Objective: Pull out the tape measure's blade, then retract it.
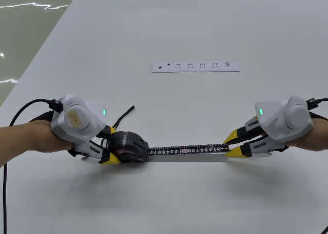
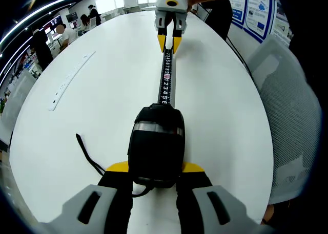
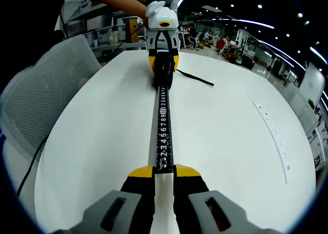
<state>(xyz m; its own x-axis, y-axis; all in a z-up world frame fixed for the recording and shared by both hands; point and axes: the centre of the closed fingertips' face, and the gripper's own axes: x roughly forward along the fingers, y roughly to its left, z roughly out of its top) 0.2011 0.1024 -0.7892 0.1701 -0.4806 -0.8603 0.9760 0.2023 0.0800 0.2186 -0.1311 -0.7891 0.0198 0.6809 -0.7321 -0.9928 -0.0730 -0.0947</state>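
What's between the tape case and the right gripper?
Just the blade, stretched from case to right gripper over bare table, seen in the head view.

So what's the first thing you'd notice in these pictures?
The tape measure blade, black with white numbers, lies stretched out across the near side of the white table. The left gripper clamps the black case at one end, and the right gripper pinches the blade's tip at the other. Farther back lies a white power strip.

Left gripper (image 1: 111,144) and right gripper (image 1: 232,144) low, well apart, tips facing each other, both jaw pairs clamped
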